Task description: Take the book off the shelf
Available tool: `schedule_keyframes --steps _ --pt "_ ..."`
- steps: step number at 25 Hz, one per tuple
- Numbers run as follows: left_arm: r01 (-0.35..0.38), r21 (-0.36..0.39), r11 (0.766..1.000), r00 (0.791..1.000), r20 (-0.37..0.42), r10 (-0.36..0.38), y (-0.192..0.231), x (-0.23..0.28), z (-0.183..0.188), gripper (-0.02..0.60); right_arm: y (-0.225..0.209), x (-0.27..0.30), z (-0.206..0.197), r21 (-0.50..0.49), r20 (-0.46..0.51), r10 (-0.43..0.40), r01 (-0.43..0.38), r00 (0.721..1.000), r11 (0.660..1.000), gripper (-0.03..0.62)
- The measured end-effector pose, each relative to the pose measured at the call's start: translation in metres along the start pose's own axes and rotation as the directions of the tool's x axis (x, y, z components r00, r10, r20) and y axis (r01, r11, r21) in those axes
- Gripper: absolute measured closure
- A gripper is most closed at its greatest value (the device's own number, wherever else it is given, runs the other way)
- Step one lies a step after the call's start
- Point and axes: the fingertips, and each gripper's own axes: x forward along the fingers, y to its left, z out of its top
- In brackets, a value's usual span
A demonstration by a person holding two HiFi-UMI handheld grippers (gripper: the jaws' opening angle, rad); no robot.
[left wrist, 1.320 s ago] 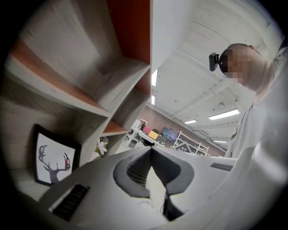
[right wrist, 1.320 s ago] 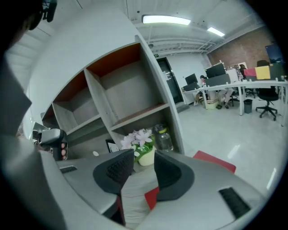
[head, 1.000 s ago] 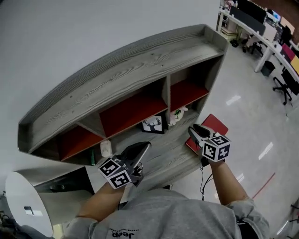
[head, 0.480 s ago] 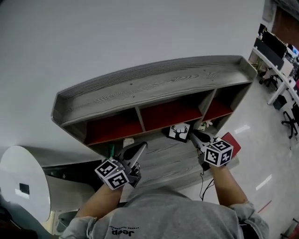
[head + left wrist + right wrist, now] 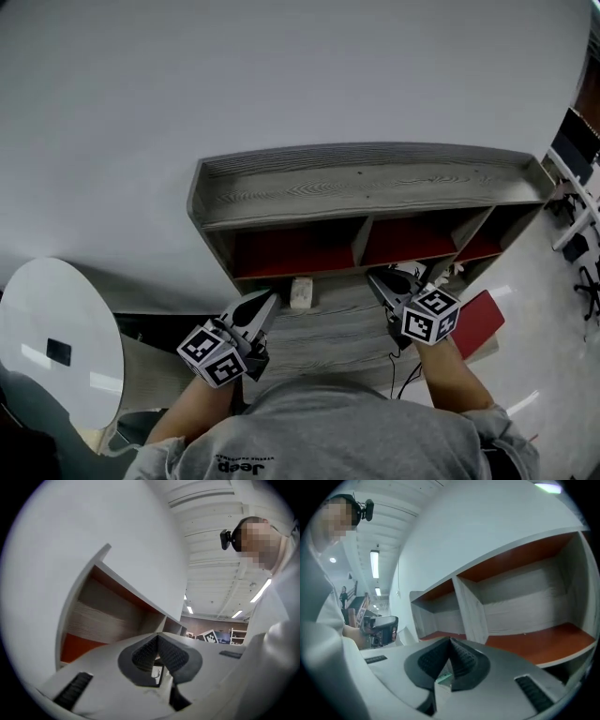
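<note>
Shelf (image 5: 375, 183): grey wood, three red-backed bays (image 5: 291, 253), with a ledge (image 5: 328, 333) along the near side. A round white table (image 5: 56, 347) is seen near left.

No book is seen in any bay, and the gripper views show them bare. A flat red slab (image 5: 480, 321) is seen at the ledge's right end, just right of the right gripper (image 5: 375, 278). It may be the book. Whether it rests on the ledge or below it cannot be told.

Two readings fit: the slab is the book and already lies out of the bays, or the book is somewhere no view shows. No stage is called.

Right claw: just closed, clenched, pads together with nothing between them. Left gripper (image 5: 271, 297): also clenched and empty. Both are held about level over the ledge, short of the bays.

Handling notes, as a judgement:
- If a grasp is due, the jaws must be opened before the approach. Clenched tips would only shove a book.
- A flat book is best taken by an overhanging edge, with the second claw kept for steadying.
- The small white item (image 5: 301, 292) at the far edge of the ledge, between the claws, should be kept clear of.

Writing: "Jeep" is read upside down on the grey shirt (image 5: 242, 466). Only square markers are carried on the cubes, and no other text can be read.
</note>
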Motion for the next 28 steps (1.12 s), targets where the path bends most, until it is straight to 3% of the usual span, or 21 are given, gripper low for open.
schedule_keyframes --steps 8,14,28 --pt "-0.099 0.017 0.995 0.995 0.033 0.098 0.040 -0.056 0.018 0.569 0.056 0.063 0.004 -0.028 0.025 0.126 -0.125 0.992 0.992 0.595" --pt "-0.133 -0.002 0.991 0.989 0.061 0.133 0.057 -0.073 0.024 0.569 0.066 0.082 0.006 -0.062 0.001 0.151 -0.151 0.988 0.987 0.595" --pt "-0.092 -0.031 0.995 0.995 0.045 0.094 0.058 -0.055 0.016 0.569 0.060 0.076 0.002 -0.084 -0.014 0.142 -0.143 0.990 0.986 0.595"
